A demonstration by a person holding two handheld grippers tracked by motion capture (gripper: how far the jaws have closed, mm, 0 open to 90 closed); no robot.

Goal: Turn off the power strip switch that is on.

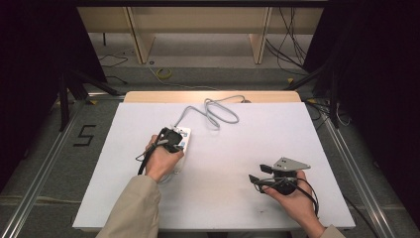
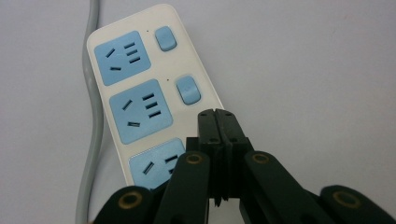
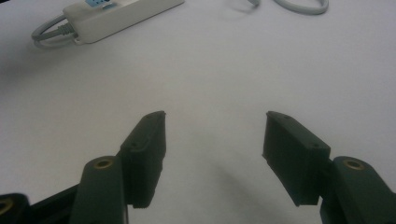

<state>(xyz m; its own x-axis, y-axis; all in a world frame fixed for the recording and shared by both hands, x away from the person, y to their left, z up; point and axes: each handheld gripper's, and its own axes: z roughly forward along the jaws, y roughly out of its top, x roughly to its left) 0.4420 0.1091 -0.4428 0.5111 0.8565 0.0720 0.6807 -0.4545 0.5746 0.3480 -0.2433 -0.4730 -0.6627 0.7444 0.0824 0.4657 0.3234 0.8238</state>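
Here, in the high view, a white power strip (image 1: 181,139) lies on the white surface (image 1: 237,148), left of the middle, and its grey cord (image 1: 218,112) curls away toward the far edge. The left gripper (image 1: 171,140) sits right on top of the strip, held by the left hand (image 1: 161,161). The right gripper (image 1: 265,174) is well apart from it, low over the near right part of the surface, held by the right hand (image 1: 292,196). In the left gripper view, the power strip (image 2: 140,93) shows blue sockets and two blue switches (image 2: 188,89) in a row. The left gripper (image 2: 217,116) has its jaws pressed together with nothing between them, and the tip is over the strip's edge just below the second switch, where a third switch may sit. So the work looks like pushing the switches with the closed tip, and this push seems to be happening or just about to. I cannot tell which switches are on or off. In the right gripper view, the right gripper (image 3: 214,140) has its jaws wide apart and empty over the bare surface, with the power strip (image 3: 121,16) far off, so it looks like it is just waiting.
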